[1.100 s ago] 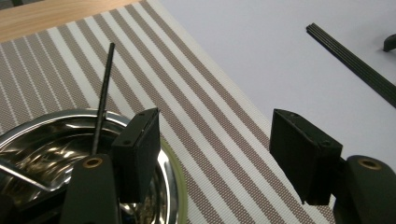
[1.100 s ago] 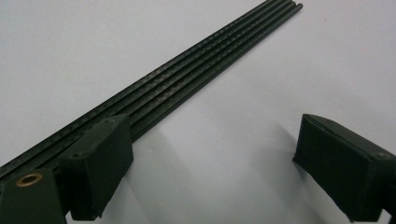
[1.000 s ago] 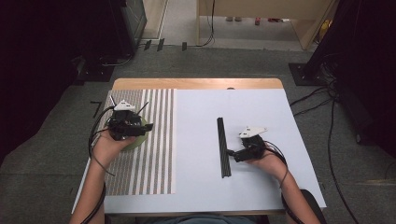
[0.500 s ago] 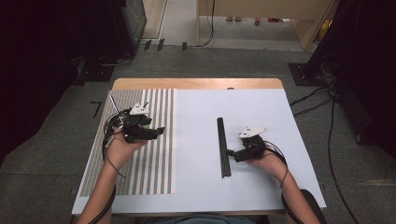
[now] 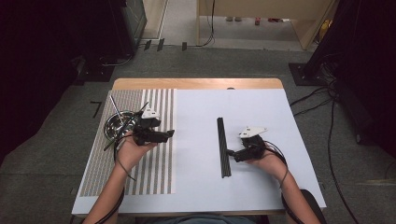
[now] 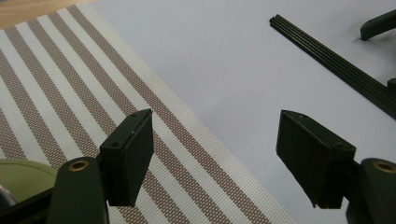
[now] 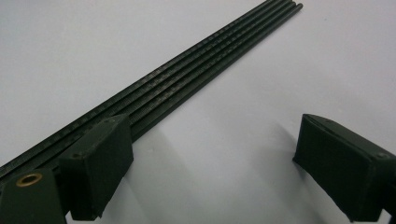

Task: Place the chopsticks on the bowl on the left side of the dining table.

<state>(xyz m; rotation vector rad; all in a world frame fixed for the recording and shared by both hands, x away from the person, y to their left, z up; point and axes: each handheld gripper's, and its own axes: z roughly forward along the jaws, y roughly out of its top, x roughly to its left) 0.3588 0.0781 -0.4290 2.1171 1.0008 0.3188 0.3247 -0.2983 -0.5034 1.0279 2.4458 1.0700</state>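
Grey carpet and trailing cables surround the surface (image 5: 261, 186), a wooden table under a white sheet, as I work the rig from afar. On its left lies a woven placemat with brown and white stripes (image 5: 154, 172); a shiny round metal bowl (image 5: 114, 125) sits on the mat's far left part, thin rods leaning out of it.

My left tongs (image 5: 171, 133) hover over the striped mat just right of the bowl, pointing toward the middle of the sheet. In the left gripper view these tongs (image 6: 215, 158) stand wide apart with nothing between the jaws, the mat's edge and bare white sheet showing in the gap, and a pale green rim (image 6: 21, 175) in the lower left corner.

At centre right lies a long bundle of thin black ribbed rods (image 5: 223, 147), flat on the sheet and running away from me. My right tongs (image 5: 229, 152) sit at its right side near the nearer end. In the right gripper view those tongs (image 7: 210, 172) gape wide and grip nothing; the left jaw is at the bundle (image 7: 187, 79), whether touching it I cannot tell, while the right jaw stands over bare sheet, well apart from it.
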